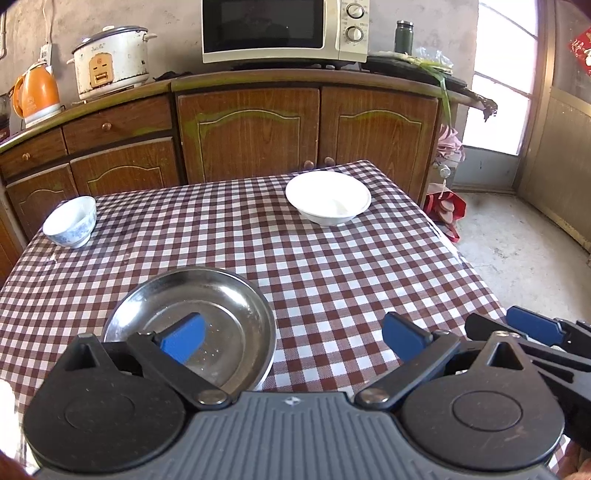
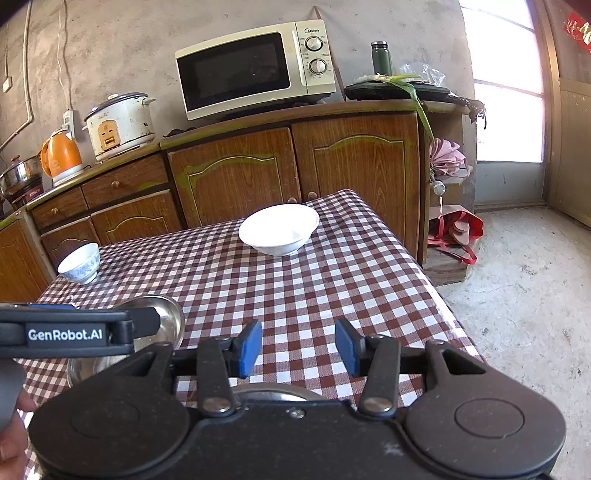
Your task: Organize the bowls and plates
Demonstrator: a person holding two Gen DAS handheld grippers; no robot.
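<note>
A steel plate [image 1: 221,295] lies near the front left of the checked table [image 1: 351,266]. My left gripper [image 1: 293,336] is open wide, with its left pad [image 1: 183,338] hovering over the plate and nothing held. A wide white bowl [image 1: 328,197] stands at the far right and a small blue-patterned bowl [image 1: 70,221] at the far left. My right gripper [image 2: 299,347] is open above bare cloth with nothing between its pads. A curved steel rim [image 2: 273,391] shows just under its body. The right wrist view also shows the steel plate [image 2: 162,317], white bowl [image 2: 279,229] and small bowl [image 2: 79,263].
Wooden cabinets [image 1: 251,133] run behind the table, carrying a microwave [image 1: 280,29], a rice cooker [image 1: 110,59] and an orange kettle [image 1: 37,92]. The table's right edge drops to a concrete floor [image 2: 524,295], with a red bag [image 2: 458,229] by the cabinet end.
</note>
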